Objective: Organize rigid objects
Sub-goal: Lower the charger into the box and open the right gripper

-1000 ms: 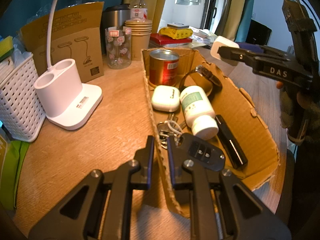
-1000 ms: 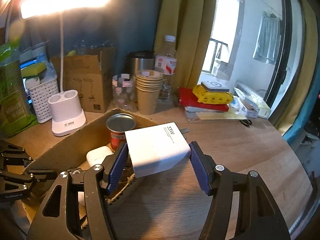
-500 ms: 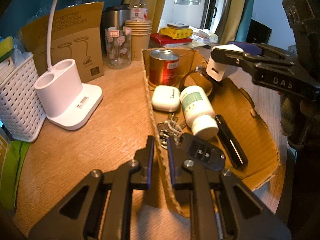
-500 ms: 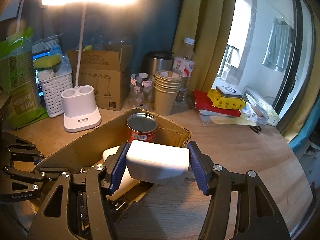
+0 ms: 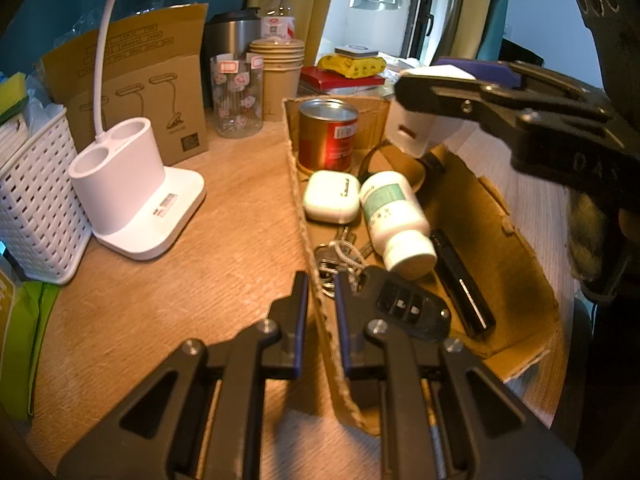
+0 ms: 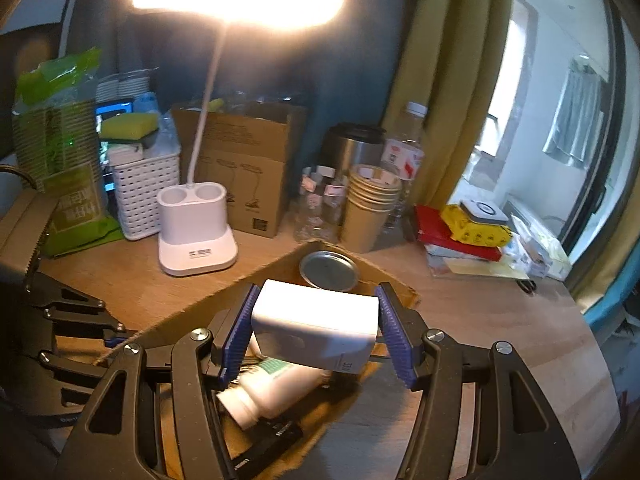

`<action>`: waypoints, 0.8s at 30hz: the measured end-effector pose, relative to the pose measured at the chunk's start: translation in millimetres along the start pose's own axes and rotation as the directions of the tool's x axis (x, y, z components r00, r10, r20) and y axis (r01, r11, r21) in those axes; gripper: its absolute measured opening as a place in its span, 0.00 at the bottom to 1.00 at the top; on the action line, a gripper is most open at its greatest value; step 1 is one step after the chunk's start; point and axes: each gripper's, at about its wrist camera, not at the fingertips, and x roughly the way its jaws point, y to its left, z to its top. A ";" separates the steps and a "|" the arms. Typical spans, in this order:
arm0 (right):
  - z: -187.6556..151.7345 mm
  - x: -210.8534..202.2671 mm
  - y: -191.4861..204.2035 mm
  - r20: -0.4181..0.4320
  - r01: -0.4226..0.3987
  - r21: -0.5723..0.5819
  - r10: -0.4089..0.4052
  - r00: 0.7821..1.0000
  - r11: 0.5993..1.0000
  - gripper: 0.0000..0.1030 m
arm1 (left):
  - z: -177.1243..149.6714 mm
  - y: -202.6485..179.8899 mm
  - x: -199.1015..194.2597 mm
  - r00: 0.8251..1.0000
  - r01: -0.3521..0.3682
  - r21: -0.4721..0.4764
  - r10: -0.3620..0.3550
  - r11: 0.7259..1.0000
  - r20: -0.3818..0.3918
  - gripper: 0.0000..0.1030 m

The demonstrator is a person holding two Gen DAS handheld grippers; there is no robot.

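Observation:
A shallow cardboard box lies on the wooden table. It holds a red can, a white earbud case, a white pill bottle, a key ring, a black car key and a black bar-shaped device. My left gripper is shut on the box's near left wall. My right gripper is shut on a white charger. It hangs over the far half of the box, above the bottle and beside the can. The charger also shows in the left wrist view.
Left of the box stand a white lamp base and a white basket. Behind are a brown carton, a glass jar, stacked paper cups, a steel mug, a water bottle, and books.
My right gripper has carried the charger leftward from beyond the box's far right edge to over the box, and rolled it a little. The left gripper has not moved.

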 end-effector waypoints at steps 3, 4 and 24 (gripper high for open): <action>-0.1 5.7 8.6 -0.008 -0.040 -0.020 0.040 0.999 0.999 0.60 | 0.1 -0.4 0.1 1.000 0.000 0.000 0.000 1.000 0.000 0.14; -0.4 9.0 11.3 -0.015 -0.055 -0.027 0.054 0.998 0.998 0.60 | 0.0 -0.2 0.0 1.000 0.000 0.000 0.000 1.000 0.000 0.14; -7.4 47.0 33.3 -0.162 -0.128 -0.100 0.111 0.981 0.987 0.60 | -0.4 -1.6 -0.6 1.000 0.000 0.000 0.000 1.000 0.000 0.14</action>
